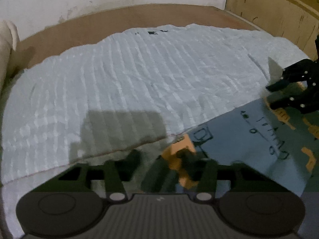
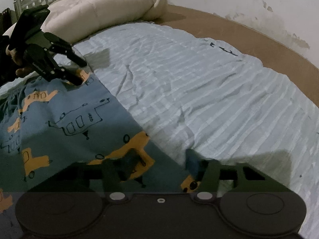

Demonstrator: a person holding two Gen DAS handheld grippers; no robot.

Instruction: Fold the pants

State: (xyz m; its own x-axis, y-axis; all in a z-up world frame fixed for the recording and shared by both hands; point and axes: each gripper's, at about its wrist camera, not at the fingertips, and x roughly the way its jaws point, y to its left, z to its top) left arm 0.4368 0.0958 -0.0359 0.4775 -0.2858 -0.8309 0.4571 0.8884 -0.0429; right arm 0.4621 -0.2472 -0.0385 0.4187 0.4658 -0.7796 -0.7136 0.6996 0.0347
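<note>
The pants [image 2: 65, 123] are blue with orange trucks and black line drawings. They lie on the pale blue ribbed bedsheet [image 2: 199, 91]. In the left wrist view the pants [image 1: 249, 139] fill the lower right. My left gripper [image 1: 161, 159] is open, its fingers astride an orange-printed corner of the pants; it also shows in the right wrist view [image 2: 79, 73] at the far edge of the cloth. My right gripper [image 2: 165, 163] is open with its fingers on either side of the pants' near edge. It shows in the left wrist view [image 1: 269, 95] at the cloth's other end.
A cream quilted duvet [image 2: 103, 6] is rolled up at the head of the bed by a metal bedstead [image 2: 30, 0]. Brown mattress edge [image 1: 79, 29] runs along a stained white wall. A wooden cupboard [image 1: 279, 8] stands at the right.
</note>
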